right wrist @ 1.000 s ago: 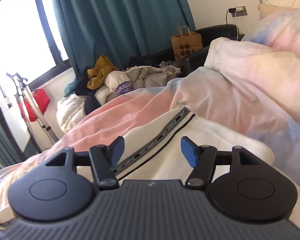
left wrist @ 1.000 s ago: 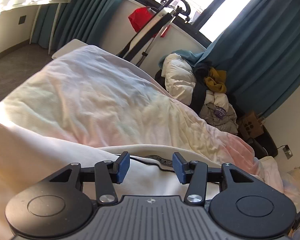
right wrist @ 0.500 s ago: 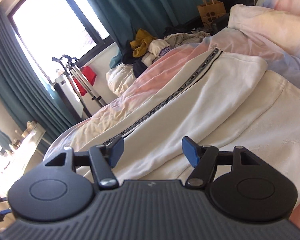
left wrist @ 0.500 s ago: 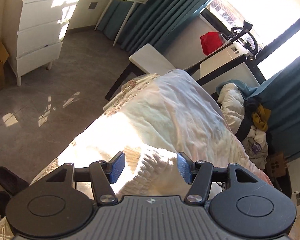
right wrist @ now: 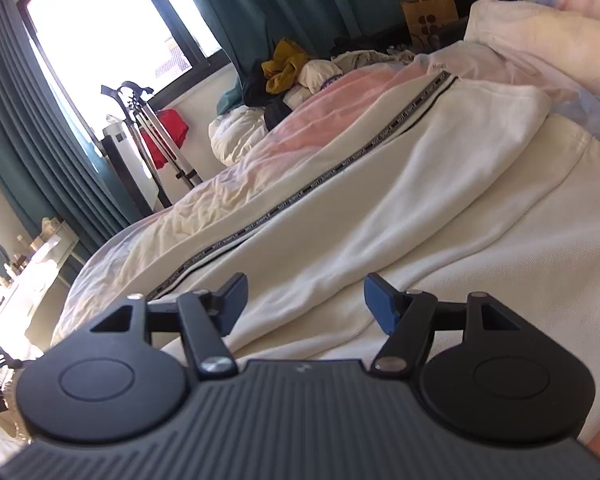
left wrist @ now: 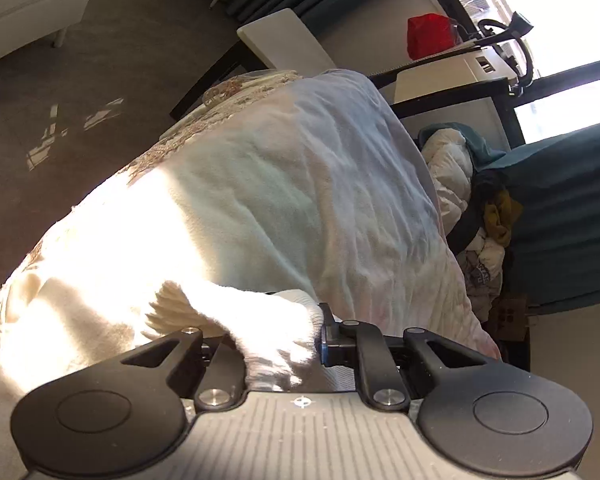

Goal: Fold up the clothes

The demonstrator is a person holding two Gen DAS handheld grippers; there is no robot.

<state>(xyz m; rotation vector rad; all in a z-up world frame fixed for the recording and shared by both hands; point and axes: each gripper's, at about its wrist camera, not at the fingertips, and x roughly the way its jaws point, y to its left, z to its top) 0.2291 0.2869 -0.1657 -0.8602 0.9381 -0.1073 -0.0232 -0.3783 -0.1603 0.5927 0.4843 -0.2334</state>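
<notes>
Left tongs, apart a second ago, now clamp a cream garment edge on the bed; right tongs hover apart, a fold likely starting.

A dark tape runs along the cream garment on the bed, carrying small pale repeated lettering, too small and blurred to read. A grey garment in the pile by the curtain bears a purple print, also unreadable. The brown paper bag shows dark round dots, no legible words.
</notes>
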